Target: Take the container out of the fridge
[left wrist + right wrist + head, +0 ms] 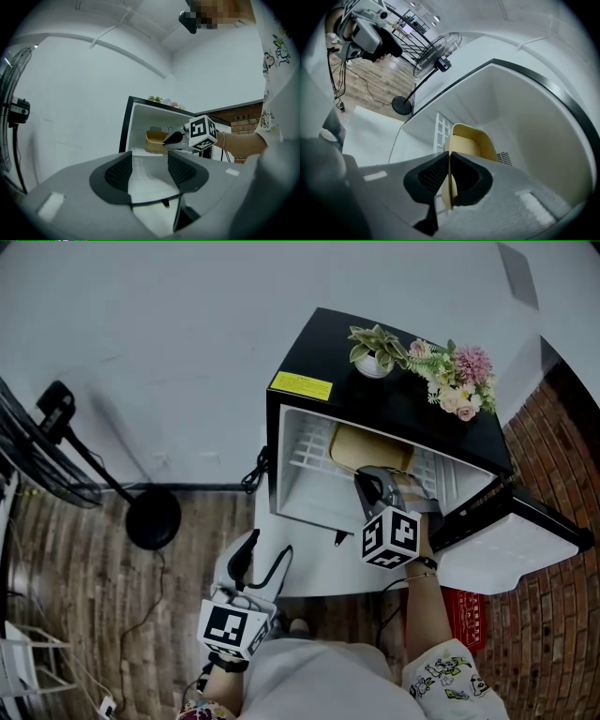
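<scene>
Ribbed black pads of the right gripper (449,176), set in smooth grey moulded jaws, are closed on the thin near wall of the container (471,145), one pad on each side of it. Container: a pale yellow, smooth, open-topped tub with rounded corners, resting on the white wire shelf (440,124) inside the fridge (319,352). Fridge: a compact glossy black box with white lining, its door (511,545) swung open to the right. On top stand a small potted plant (375,351) and a bunch of pink flowers (461,381); a yellow label (302,385) sits at the front edge. Left gripper (150,171): held level outside the fridge, jaws wide apart, nothing between them. Beside the fridge, against the white wall, stands a fan (436,54) on a round base.
</scene>
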